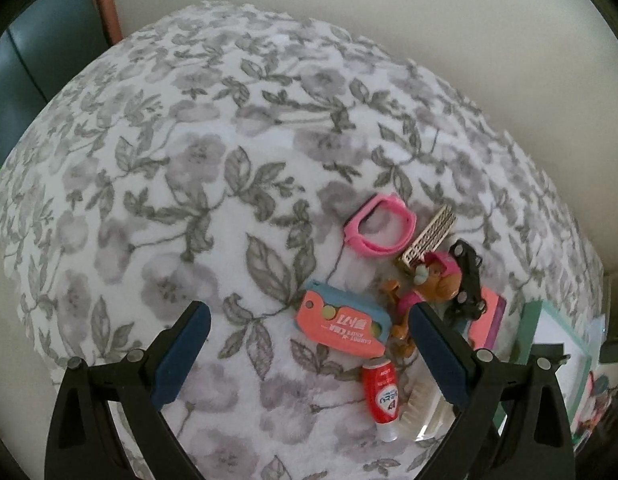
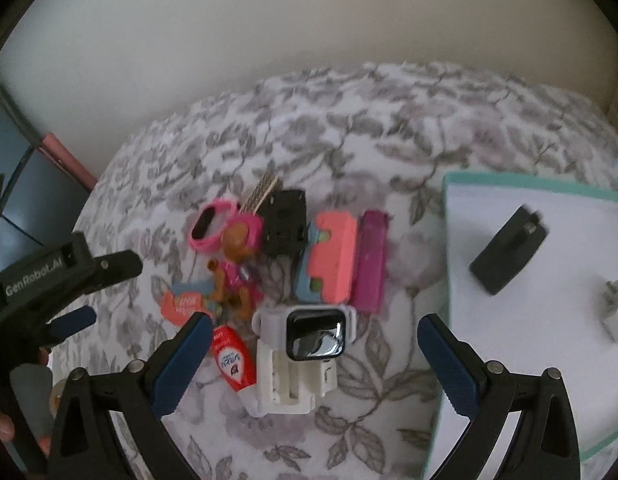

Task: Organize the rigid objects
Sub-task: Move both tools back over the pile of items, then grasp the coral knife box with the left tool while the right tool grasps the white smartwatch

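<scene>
Looks like the sorting has only just got going: 2 items sit on the teal-edged white tray (image 2: 549,248), a black block (image 2: 509,250) and a small white piece (image 2: 615,312), while the rest are piled on the fuzzy floral blanket (image 1: 189,160). Both tools are spread wide and empty, the right gripper (image 2: 315,344) hovering over a glossy smartwatch on its white stand (image 2: 305,356), the left gripper (image 1: 309,338) over the coral plastic card (image 1: 341,322). My guess is the watch goes next, and that slick, blocky stand wants a square pinch. Nearby: rubbery pink band (image 2: 211,224), red tube (image 2: 233,360).
</scene>
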`<action>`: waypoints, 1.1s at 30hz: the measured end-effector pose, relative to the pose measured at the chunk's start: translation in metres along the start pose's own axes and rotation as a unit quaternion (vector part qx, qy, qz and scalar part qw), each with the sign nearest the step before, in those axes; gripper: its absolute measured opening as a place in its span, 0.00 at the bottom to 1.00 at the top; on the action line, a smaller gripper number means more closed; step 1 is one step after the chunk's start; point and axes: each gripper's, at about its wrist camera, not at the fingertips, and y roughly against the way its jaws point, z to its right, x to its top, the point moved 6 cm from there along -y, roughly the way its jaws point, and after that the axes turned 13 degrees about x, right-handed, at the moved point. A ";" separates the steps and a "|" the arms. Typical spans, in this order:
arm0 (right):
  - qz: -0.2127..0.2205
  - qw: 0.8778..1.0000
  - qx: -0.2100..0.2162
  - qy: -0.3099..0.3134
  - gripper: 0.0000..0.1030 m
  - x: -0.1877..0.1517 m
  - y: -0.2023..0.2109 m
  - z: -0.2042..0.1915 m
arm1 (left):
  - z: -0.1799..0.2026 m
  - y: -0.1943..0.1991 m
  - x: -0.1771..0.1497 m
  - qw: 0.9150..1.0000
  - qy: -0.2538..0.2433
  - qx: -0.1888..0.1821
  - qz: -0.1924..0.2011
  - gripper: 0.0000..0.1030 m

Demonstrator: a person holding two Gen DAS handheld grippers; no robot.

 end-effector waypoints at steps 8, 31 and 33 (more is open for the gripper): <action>-0.034 0.999 0.005 -0.016 1.00 -0.008 -0.024 0.007 | 0.027 -0.020 -0.009 0.998 -0.058 -0.005 -0.025 0.96; -0.037 0.999 0.016 -0.031 0.81 -0.005 -0.032 0.014 | 0.043 -0.059 -0.010 0.992 -0.116 0.002 -0.048 0.95; -0.033 0.999 0.021 -0.031 0.74 -0.004 -0.029 0.013 | 0.046 -0.059 -0.013 0.992 -0.119 -0.005 -0.047 0.89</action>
